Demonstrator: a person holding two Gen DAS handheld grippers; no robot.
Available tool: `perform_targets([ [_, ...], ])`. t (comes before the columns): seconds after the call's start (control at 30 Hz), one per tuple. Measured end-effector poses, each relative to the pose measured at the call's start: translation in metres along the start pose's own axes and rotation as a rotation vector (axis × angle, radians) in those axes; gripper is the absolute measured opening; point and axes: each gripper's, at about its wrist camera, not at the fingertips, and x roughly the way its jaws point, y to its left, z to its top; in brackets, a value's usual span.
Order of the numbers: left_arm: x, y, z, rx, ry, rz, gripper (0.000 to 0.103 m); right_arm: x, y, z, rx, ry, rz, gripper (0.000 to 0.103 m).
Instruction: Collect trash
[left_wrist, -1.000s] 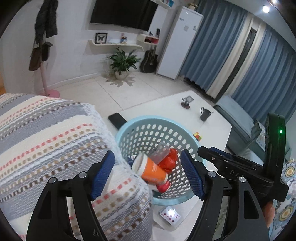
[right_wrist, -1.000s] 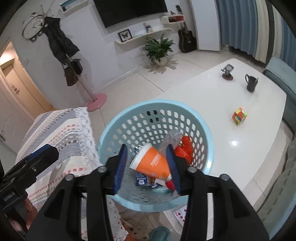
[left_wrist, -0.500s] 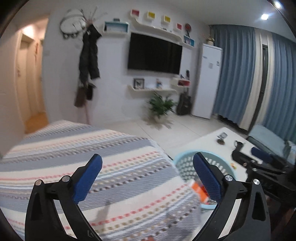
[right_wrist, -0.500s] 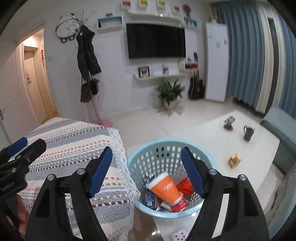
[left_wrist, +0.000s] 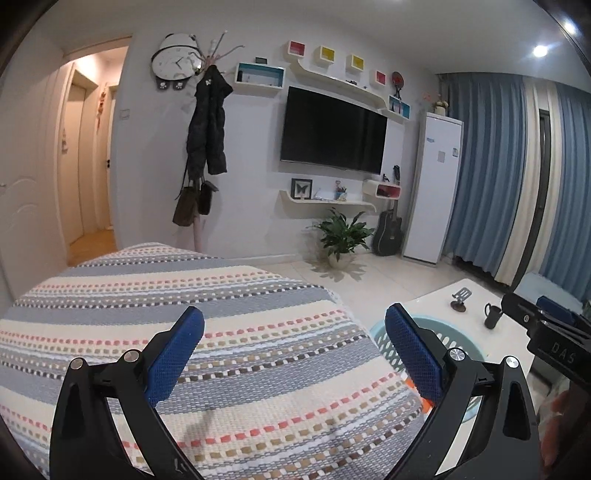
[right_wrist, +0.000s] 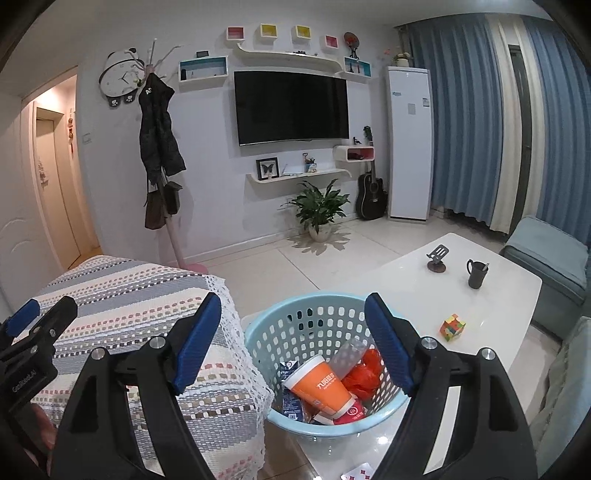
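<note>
1. Trash sits in the blue basket (right_wrist: 325, 373) on the white table (right_wrist: 491, 306): one orange cup (right_wrist: 319, 386), one clear cup, one red wrapper, one carton.
2. Right gripper (right_wrist: 291, 339) jaws opening, nothing between; left gripper (left_wrist: 295, 350) jaws wide apart, empty.
3. Judged nearly done; one cube (right_wrist: 452, 326) and one mug (right_wrist: 476, 273) remain on the table.

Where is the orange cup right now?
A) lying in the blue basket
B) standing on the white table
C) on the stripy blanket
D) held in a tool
A: the orange cup lies tilted inside the blue basket among other trash, gripped by neither tool.
</note>
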Motion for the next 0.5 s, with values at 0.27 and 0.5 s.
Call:
perform_targets([
  [0.27, -0.005, -0.009, -0.006, 0.038, -0.002, -0.002, 0.095, 0.001, 0.001, -0.013, -0.008, -0.003, -0.036, 0.076],
  [0.5, -0.005, -0.011, -0.009, 0.044, 0.002, 0.002, 0.095, 0.003, -0.004, -0.014, 0.004, 0.003, -0.029, 0.076],
])
